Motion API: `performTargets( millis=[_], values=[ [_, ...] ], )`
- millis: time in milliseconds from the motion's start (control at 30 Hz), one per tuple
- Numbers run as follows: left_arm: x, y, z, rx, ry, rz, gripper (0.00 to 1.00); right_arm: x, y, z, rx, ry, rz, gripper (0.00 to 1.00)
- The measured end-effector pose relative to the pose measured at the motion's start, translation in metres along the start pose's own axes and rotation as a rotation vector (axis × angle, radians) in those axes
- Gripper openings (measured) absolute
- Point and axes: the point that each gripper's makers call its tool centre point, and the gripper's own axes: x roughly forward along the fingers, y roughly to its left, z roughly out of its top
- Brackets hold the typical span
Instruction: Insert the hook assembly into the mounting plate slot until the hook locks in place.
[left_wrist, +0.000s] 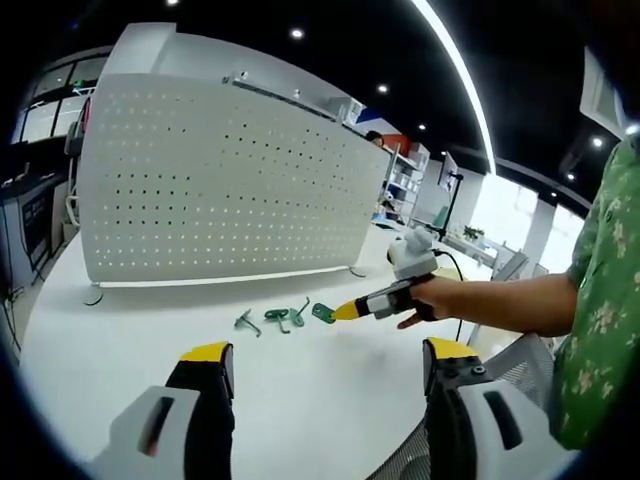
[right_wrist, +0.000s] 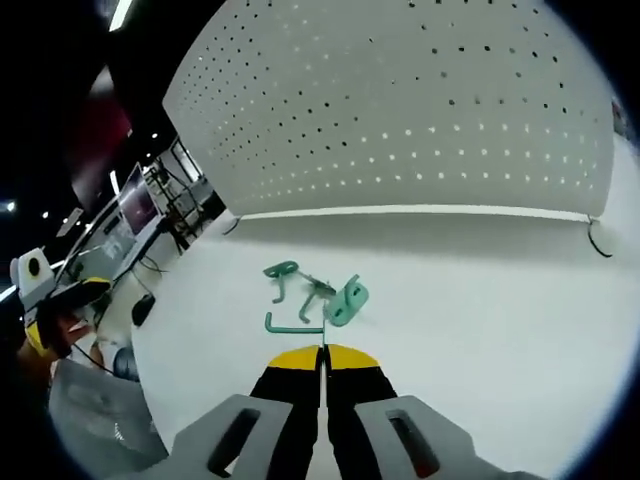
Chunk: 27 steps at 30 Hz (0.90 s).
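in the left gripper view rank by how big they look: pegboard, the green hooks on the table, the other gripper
1. pegboard, by far the largest.
2. right gripper, held in a hand.
3. green hooks, a small cluster on the table.
The right gripper is nearer the camera, so second versus third is unsure.

White table (left_wrist: 300, 400) bears pegboard (left_wrist: 220, 185), seemingly three green hooks (right_wrist: 310, 295).

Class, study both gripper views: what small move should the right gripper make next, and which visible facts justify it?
Probably open the right gripper and ease forward around the nearest green hook. Its jaws are pressed together just short of the hooks lying loose on the table, and nothing yet hangs on the pegboard.
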Motion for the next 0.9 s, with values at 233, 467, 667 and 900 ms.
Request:
performTargets(
  millis=[233,467,667,900],
  values=[
    [-0.002,0.000,0.008,0.019,-0.009,0.000,0.79,-0.010,0.017,0.024,-0.022,-0.063,0.018,0.00],
    [-0.002,-0.001,0.018,0.044,-0.023,-0.006,0.78,-0.017,0.035,0.046,-0.038,-0.119,0.036,0.00],
    [0.000,-0.001,0.030,0.074,-0.035,-0.013,0.78,-0.025,0.051,0.065,-0.057,-0.168,0.051,0.00],
    [0.001,0.000,0.050,0.104,-0.070,-0.021,0.78,-0.035,0.066,0.086,-0.061,-0.225,0.063,0.00]
  ],
)
